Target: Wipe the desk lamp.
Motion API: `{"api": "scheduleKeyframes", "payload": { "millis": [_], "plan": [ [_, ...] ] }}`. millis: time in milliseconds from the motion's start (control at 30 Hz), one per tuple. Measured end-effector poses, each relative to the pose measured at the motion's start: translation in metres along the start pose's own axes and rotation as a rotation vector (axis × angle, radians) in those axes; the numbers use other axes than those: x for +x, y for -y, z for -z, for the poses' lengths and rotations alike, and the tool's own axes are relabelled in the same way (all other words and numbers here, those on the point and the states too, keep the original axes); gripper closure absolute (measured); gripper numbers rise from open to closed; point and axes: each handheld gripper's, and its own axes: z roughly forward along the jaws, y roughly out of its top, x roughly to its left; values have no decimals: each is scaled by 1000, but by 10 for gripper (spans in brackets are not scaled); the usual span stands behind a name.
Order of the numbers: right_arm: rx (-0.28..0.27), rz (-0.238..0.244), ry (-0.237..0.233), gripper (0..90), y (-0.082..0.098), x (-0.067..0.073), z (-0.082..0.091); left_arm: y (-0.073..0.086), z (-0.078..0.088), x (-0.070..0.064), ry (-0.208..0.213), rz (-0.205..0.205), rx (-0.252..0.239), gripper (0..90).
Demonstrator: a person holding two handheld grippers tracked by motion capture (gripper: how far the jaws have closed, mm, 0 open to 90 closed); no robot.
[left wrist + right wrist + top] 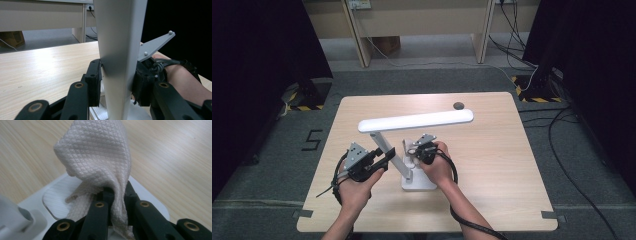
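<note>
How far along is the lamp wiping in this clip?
Done: the left gripper is clamped on the lamp's arm, steadying it. In hand: the right gripper holds a cloth over the lamp's base. Left: the long lamp head, which the cloth is nowhere near.

Beyond my tongs I see a small dark round disc (458, 105) on the wooden table (492, 165), near its far edge. Farther off stand pale desk legs (357, 35), a cardboard box (387, 45) on the floor, and black cables (562, 125) trailing off to their right.
</note>
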Motion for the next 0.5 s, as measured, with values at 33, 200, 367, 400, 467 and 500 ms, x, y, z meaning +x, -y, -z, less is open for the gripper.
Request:
{"api": "scheduleKeyframes", "payload": {
  "millis": [33, 200, 367, 400, 467, 500],
  "plan": [
    [3, -6, 5, 855, 2, -1, 1, 0, 0, 0, 0, 0, 0, 630],
    [6, -13, 33, 856, 9, -8, 5, 1, -1, 1, -1, 1, 1, 628],
    [19, -13, 71, 855, 15, -18, 10, 1, -1, 1, -2, 2, 2, 629],
    [22, -14, 82, 856, 17, -21, 11, 1, -1, 1, -2, 2, 2, 628],
    [25, -33, 88, 856, 21, -26, 12, 1, -1, 1, -1, 2, 2, 628],
    [24, -33, 93, 855, 22, -28, 13, 1, -1, 1, -2, 2, 0, 628]
  ]
}}
